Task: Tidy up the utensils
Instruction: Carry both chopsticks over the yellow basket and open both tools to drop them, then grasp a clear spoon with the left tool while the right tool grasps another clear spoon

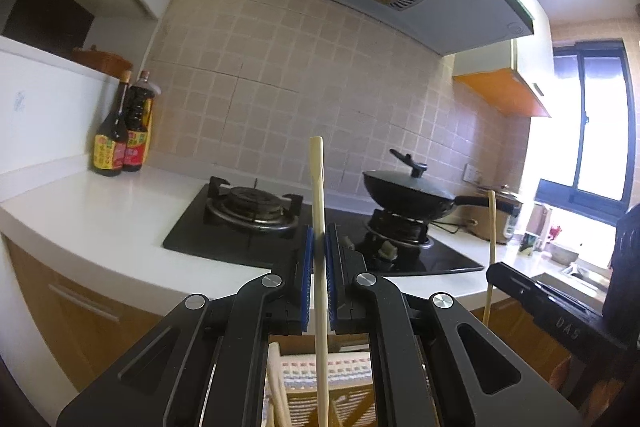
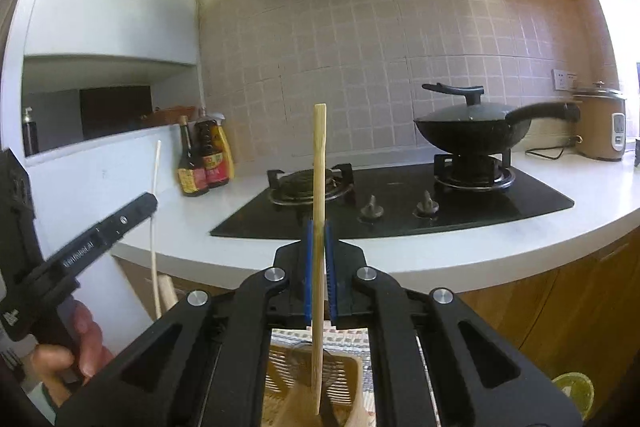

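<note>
My left gripper (image 1: 319, 233) is shut on a pale chopstick (image 1: 318, 187) that stands upright between its blue pads. My right gripper (image 2: 319, 227) is shut on a second, tan chopstick (image 2: 319, 167), also upright. Each gripper shows in the other's view: the right gripper's chopstick (image 1: 491, 227) at the right of the left wrist view, the left gripper's chopstick (image 2: 155, 211) at the left of the right wrist view. Below both grippers stands a slotted brown utensil basket (image 2: 288, 367) on a patterned cloth, with more chopsticks (image 1: 276, 387) in it.
A white counter (image 1: 100, 215) holds a black gas hob (image 2: 392, 203), a lidded black wok (image 2: 472, 127) on the right burner, two sauce bottles (image 1: 120, 135) at the left and a rice cooker (image 2: 600, 123) at the right. Wooden cabinets lie below.
</note>
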Demonstrator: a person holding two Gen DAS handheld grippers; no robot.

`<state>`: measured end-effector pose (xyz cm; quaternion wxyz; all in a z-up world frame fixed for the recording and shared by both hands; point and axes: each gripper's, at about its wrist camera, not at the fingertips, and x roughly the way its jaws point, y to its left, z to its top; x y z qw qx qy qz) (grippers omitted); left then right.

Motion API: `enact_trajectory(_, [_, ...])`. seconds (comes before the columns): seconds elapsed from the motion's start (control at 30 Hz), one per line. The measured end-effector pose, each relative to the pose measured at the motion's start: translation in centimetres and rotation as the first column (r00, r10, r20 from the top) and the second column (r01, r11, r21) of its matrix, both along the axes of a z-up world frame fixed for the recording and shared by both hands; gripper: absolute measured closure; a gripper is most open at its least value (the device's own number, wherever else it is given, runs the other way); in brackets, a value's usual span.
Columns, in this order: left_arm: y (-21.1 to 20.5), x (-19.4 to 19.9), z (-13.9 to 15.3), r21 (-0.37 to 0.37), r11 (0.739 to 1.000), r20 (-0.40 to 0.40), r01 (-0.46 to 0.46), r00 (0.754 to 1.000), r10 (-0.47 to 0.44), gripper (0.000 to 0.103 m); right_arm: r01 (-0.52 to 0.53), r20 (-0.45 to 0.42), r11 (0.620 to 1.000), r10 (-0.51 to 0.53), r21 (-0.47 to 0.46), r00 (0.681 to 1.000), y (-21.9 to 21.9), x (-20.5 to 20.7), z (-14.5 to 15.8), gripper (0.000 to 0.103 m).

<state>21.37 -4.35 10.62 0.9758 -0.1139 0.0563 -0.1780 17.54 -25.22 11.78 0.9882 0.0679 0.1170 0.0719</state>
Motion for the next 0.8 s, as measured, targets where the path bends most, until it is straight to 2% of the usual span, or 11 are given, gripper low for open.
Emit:
enact_trajectory(0.2, [-0.6, 0.4, -1.4, 0.051, 0.999, 0.017, -0.018, 1.0, 0.017, 0.098, -0.016, -0.011, 1.0, 0.016, -0.014, 1.0, 0.4, 0.3, -1.8, 0.099])
enact_trajectory(0.37, [-0.1, -0.2, -2.2, 0.048, 0.999, -0.007, 0.017, 1.0, -0.017, 0.096, -0.017, -0.024, 0.999, 0.016, -0.045, 1.0, 0.8, -0.8, -2.1, 0.098])
enact_trajectory(0.4, [0.1, -0.4, -2.2, 0.046, 0.999, -0.013, 0.026, 1.0, -0.026, 0.086, -0.02, -0.03, 0.999, 0.019, -0.05, 0.999, 0.9, -1.2, -2.0, 0.096])
enact_trajectory(0.43, [0.4, -0.6, -2.1, 0.043, 0.998, -0.018, 0.034, 0.999, -0.033, 0.08, -0.027, -0.044, 0.998, 0.025, -0.053, 0.999, 0.9, -1.6, -2.0, 0.089])
enact_trajectory(0.47, [0.6, -1.0, -2.0, 0.04, 0.999, -0.02, 0.034, 0.999, -0.034, 0.065, -0.034, -0.058, 0.998, 0.031, -0.052, 0.998, 0.9, -2.0, -1.9, 0.083])
enact_trajectory(0.5, [1.0, -1.4, -1.8, 0.035, 0.999, -0.021, 0.032, 0.999, -0.031, 0.052, -0.035, -0.066, 0.998, 0.031, -0.049, 0.997, 0.8, -2.4, -1.9, 0.066])
enact_trajectory(0.53, [1.3, -1.9, -1.6, 0.031, 0.999, -0.023, 0.035, 0.999, -0.035, 0.049, -0.035, -0.072, 0.999, 0.032, -0.041, 0.997, 0.7, -2.9, -1.9, 0.051])
enact_trajectory(0.57, [1.5, -2.4, -1.5, 0.032, 0.998, -0.028, 0.046, 0.999, -0.045, 0.043, -0.037, -0.083, 0.999, 0.035, -0.031, 0.996, 0.5, -3.7, -1.9, 0.051])
enact_trajectory(0.7, [2.5, -4.5, -0.9, 0.056, 0.996, -0.057, 0.072, 0.996, -0.069, 0.035, -0.01, -0.168, 0.999, 0.004, -0.034, 0.986, 0.3, -6.0, -2.0, 0.051])
enact_trajectory(0.8, [3.2, -6.7, -0.9, 0.069, 0.992, -0.108, 0.101, 0.99, -0.094, 0.029, 0.011, -0.294, 0.999, -0.021, -0.037, 0.956, 0.1, -7.3, -2.8, 0.051])
